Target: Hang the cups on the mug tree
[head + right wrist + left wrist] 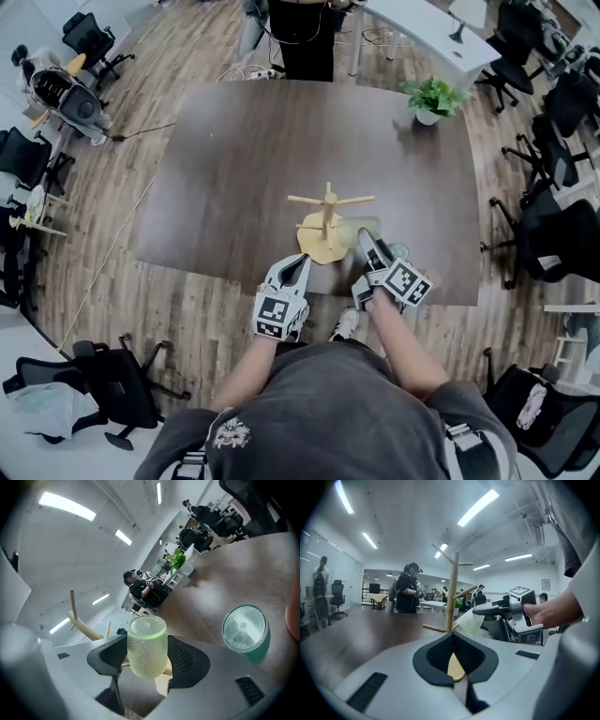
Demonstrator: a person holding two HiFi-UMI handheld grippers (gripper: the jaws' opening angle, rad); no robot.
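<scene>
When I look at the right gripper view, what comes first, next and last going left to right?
mug tree → bumpy green cup between the jaws → teal cup

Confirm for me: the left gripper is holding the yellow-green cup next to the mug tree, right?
No, it is the right gripper that is holding the yellow-green cup next to the mug tree; the right gripper view shows the cup between its jaws. The left gripper grips nothing.
</scene>
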